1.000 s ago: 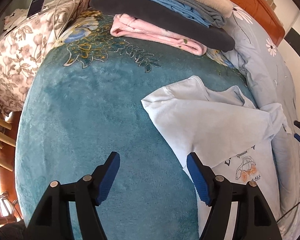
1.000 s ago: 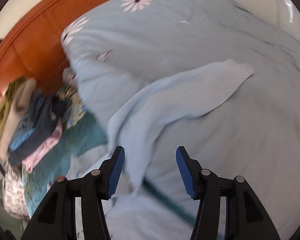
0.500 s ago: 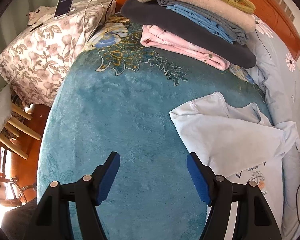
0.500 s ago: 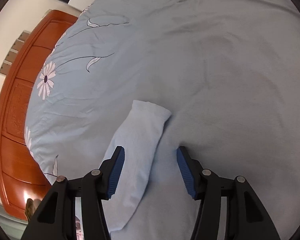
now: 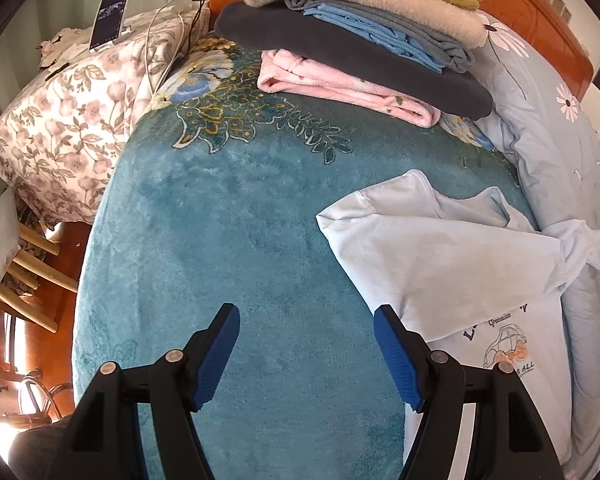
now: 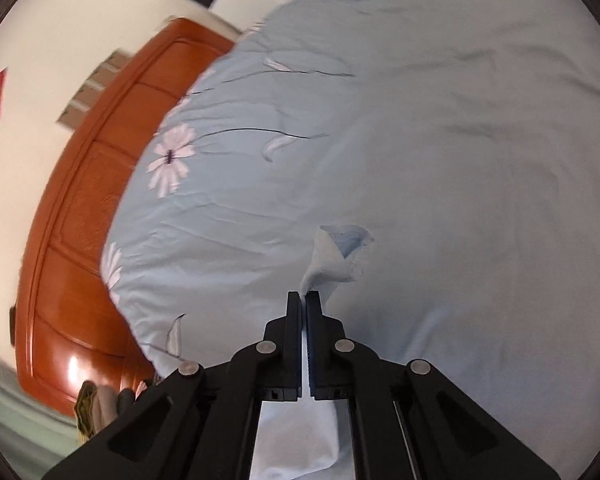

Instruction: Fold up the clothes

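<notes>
The pale blue T-shirt (image 5: pixel 452 256) lies rumpled on the teal plush blanket (image 5: pixel 236 248), one sleeve flat, a small car print with lettering low on its front. The left tongs (image 5: pixel 306 354) hang spread above the blanket, just beside the shirt. The right tongs (image 6: pixel 304 298) are pressed together, pinching the shirt's other sleeve (image 6: pixel 334 258) over the flowered duvet (image 6: pixel 440 140).

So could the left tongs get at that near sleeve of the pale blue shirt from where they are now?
Probably yes. The left tongs are open and hold nothing, over the teal blanket. The shirt's near sleeve lies flat just ahead and to the right, with nothing on it or in between.
</notes>
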### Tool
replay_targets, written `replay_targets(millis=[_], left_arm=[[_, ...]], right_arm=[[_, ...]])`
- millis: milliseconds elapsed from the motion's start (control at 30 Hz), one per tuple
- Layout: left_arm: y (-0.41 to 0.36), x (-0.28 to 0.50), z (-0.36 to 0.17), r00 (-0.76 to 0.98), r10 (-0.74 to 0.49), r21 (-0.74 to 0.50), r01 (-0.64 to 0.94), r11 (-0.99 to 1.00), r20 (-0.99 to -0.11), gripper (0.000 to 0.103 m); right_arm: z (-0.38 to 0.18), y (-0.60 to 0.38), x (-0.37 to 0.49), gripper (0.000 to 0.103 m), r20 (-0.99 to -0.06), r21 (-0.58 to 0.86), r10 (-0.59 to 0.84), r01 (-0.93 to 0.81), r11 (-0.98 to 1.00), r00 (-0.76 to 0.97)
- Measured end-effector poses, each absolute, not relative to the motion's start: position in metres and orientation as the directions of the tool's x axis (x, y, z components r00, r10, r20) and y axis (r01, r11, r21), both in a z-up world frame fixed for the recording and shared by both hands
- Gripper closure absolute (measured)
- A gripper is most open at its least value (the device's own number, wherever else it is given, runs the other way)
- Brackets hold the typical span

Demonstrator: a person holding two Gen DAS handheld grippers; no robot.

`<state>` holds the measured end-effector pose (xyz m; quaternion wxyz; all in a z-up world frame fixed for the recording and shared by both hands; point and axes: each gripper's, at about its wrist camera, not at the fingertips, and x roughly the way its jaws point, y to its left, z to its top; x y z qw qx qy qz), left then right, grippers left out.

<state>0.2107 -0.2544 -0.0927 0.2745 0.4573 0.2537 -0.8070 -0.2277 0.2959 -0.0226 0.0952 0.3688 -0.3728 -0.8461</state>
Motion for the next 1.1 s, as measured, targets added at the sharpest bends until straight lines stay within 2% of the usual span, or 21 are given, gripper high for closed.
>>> replay_targets(millis=[167, 300, 367, 467, 633, 933, 1100], left_arm=[[-0.263, 0.219, -0.096, -0.449, -0.190, -0.208, 0.695, -0.688, -0.873, 0.030], [-0.266, 0.223, -0.094, -0.477, -0.169, -0.246, 0.687, -0.684, -0.863, 0.030], [-0.267, 0.225, -0.094, -0.488, -0.158, -0.263, 0.683, -0.681, -0.858, 0.030], [-0.270, 0.227, -0.095, -0.498, -0.139, -0.286, 0.681, -0.674, -0.856, 0.030], [-0.276, 0.235, -0.095, -0.520, -0.119, -0.326, 0.680, -0.657, -0.846, 0.030], [-0.288, 0.256, -0.102, -0.540, -0.093, -0.376, 0.689, -0.619, -0.837, 0.030], [-0.290, 0.259, -0.107, -0.544, -0.076, -0.396, 0.693, -0.602, -0.836, 0.030]], right_arm=[[0.079, 0.219, -0.189, 0.101, -0.383, 0.604, -0.595, 0.296, -0.740, -0.707], [0.115, 0.137, -0.145, 0.101, -0.374, 0.497, -0.698, 0.504, -0.707, -0.611], [0.113, 0.093, -0.116, 0.101, -0.411, 0.444, -0.727, 0.576, -0.686, -0.549], [0.094, 0.021, -0.080, 0.101, -0.486, 0.368, -0.737, 0.654, -0.661, -0.471], [0.024, -0.075, -0.017, 0.101, -0.607, 0.362, -0.736, 0.721, -0.591, -0.299], [-0.067, -0.157, 0.082, 0.101, -0.760, 0.149, -0.605, 0.841, -0.519, -0.239], [-0.093, -0.166, 0.106, 0.099, -0.817, 0.042, -0.527, 0.888, -0.458, -0.234]])
